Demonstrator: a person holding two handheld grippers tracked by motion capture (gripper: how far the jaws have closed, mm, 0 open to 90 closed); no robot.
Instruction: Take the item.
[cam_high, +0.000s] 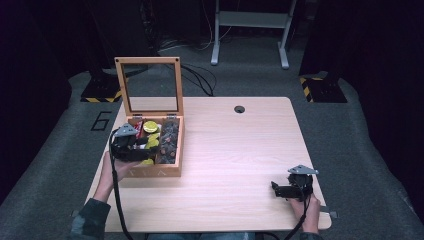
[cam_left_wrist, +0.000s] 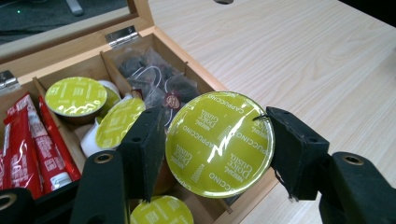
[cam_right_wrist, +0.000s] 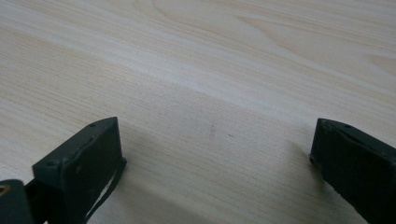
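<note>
Left tongs (cam_left_wrist: 217, 140) grip capsule (cam_left_wrist: 219, 144) printed "Dolce Gusto CAPPUCCINO"

Both grippers are black with chunky jaws: left gripper (cam_high: 131, 144), right gripper (cam_high: 292, 189), each with a grey three-cornered plate, a black cable trailing, and dark sleeves.

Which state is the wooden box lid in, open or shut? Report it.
Open. The lid stands upright behind the wooden box on its hinges, leaving the capsules and red sachets inside exposed.

Dim room, grey floor (cam_high: 250, 80), prob. desk frame (cam_high: 250, 20) behind
</note>
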